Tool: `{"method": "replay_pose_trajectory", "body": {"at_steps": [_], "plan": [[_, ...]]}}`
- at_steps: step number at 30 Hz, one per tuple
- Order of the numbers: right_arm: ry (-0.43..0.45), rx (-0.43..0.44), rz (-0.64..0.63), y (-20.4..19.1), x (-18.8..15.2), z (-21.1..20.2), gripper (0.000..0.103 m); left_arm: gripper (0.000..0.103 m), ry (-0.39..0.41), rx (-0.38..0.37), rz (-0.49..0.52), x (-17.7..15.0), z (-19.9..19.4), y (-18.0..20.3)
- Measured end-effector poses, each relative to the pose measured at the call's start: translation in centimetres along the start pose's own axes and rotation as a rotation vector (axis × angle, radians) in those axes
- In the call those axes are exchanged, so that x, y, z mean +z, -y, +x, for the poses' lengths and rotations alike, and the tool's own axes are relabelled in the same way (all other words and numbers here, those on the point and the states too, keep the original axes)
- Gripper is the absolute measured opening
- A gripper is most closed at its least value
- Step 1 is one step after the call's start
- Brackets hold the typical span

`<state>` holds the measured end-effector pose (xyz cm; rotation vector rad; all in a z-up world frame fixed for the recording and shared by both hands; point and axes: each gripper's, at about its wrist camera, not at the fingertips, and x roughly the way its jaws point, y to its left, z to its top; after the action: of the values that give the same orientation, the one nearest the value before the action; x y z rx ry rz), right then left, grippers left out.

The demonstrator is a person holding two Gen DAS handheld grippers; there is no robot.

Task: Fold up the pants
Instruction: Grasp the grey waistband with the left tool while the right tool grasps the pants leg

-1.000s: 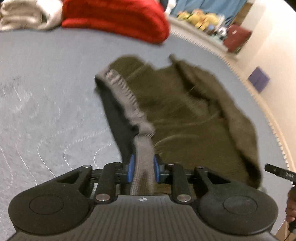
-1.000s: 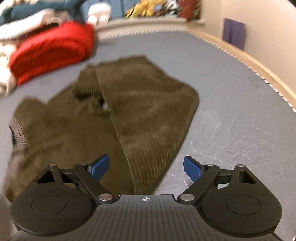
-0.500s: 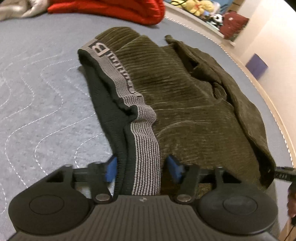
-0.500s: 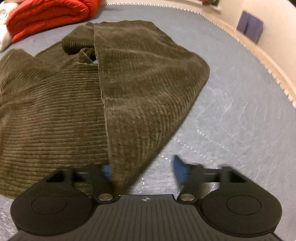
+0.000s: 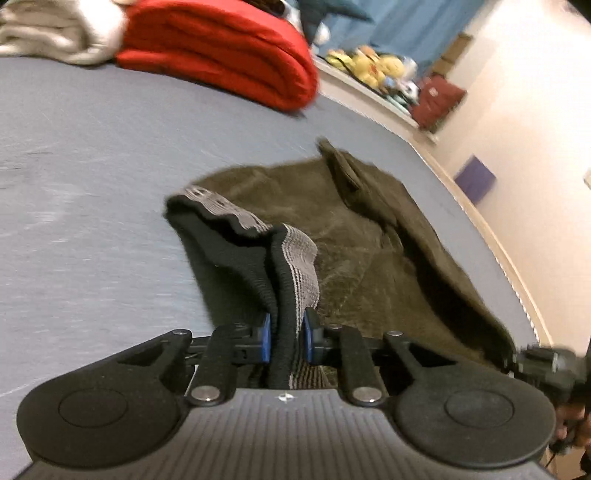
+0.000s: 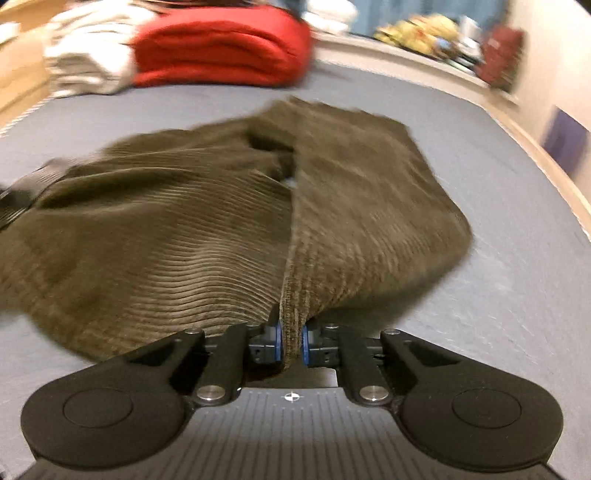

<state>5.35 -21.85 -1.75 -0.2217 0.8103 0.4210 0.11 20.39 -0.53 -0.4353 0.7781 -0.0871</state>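
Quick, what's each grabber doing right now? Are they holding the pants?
Left gripper: closing, pads pinching the striped waistband of the pants.
Right gripper: shut on a fold of the pants.

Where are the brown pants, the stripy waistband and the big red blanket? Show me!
brown pants [image 6: 155, 236]: right wrist view, on the ribbed cloth of the wide flat part.
stripy waistband [image 5: 301, 258]: left wrist view, on the grey striped band.
red blanket [image 5: 221, 48]: left wrist view, on its folded top.

A grey-blue quilted bed [image 5: 92, 155] carries olive corduroy pants [image 6: 155, 229] spread across its middle; beyond the pants lie a folded red blanket [image 5: 221, 48] and pale folded cloth [image 5: 48, 33].
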Motion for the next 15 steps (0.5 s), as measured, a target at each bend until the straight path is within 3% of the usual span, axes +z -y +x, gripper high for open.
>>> {"method": "replay_pose_trajectory", "body": {"at_steps": [4, 6, 7, 10, 12, 14, 15], "plan": [[-0.018, 0.157, -0.120, -5.4, -1.5, -1.8, 0.009, 0.012, -0.018, 0.073, -0.042, -0.8, -5.4, -4.9], [-0.045, 0.226, -0.200, -8.3, -2.7, -2.6, 0.009, 0.002, -0.050, 0.105, -0.054, -1.6, -7.4, -6.8], [-0.057, 0.251, -0.242, -9.6, -3.3, -2.9, 0.009, 0.001, -0.074, 0.117, -0.055, -2.1, -8.2, -7.7], [-0.097, 0.289, -0.331, -12.1, -5.2, -3.4, 0.009, 0.000, -0.159, 0.157, -0.004, -3.6, -9.1, -9.1], [-0.121, 0.281, -0.357, -12.2, -5.7, -3.0, 0.009, 0.000, -0.170, 0.178, 0.004, -4.0, -9.2, -8.9], [-0.136, 0.282, -0.352, -11.4, -5.9, -2.7, 0.009, 0.009, -0.119, 0.179, 0.014, -3.3, -9.6, -8.1], [-0.141, 0.276, -0.343, -10.9, -5.8, -2.5, 0.009, 0.032, -0.093, 0.163, 0.001, -3.1, -9.8, -7.6]]}}
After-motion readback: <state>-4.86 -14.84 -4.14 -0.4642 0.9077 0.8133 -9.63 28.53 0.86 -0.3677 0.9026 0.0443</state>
